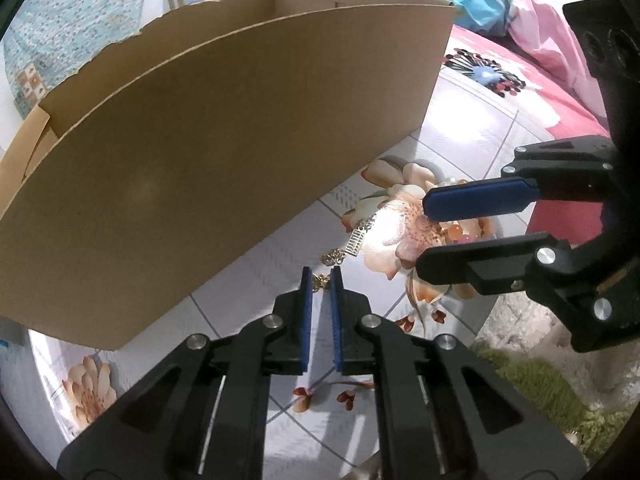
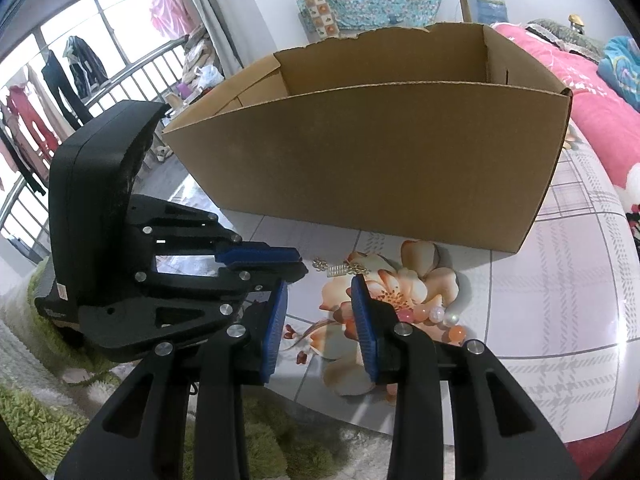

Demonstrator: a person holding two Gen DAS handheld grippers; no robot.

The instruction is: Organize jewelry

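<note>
Where the two blue-padded fingers of the left gripper (image 1: 321, 276) reach their tips, a small gold earring (image 1: 319, 281) sits in the narrow gap between them, on the flowered tablecloth (image 1: 460, 120). The pads stand close together and nearly parallel; whether they actually press the earring cannot be told. Just ahead of the left fingertips lies a second gold piece (image 1: 333, 257), and ahead and slightly right of that a silver comb-shaped charm (image 1: 357, 240). The charm's long axis runs diagonally, away from the left fingertips and toward the right. From the right wrist view the same charm (image 2: 338, 270) lies ahead of the fingers with its long axis roughly crosswise to them, a gold chain (image 2: 320, 264) beside it.

The right gripper (image 2: 320, 292) is spread wide with nothing between its pads. In the left wrist view, the right gripper (image 1: 420, 232) comes in from the right side, one finger above the other, over the printed flower. A beaded bracelet (image 2: 444, 320) of pink, orange and pearl-white beads lies just to the right of the right-hand finger, partly hidden behind it. The beads (image 1: 460, 234) also show between the two right fingers in the left wrist view.

Beyond both sets of fingertips stands an open cardboard box (image 1: 224, 152), its long wall running across the view and its far rim torn. A green shaggy rug (image 2: 36, 416) lies near the base of the right gripper.
</note>
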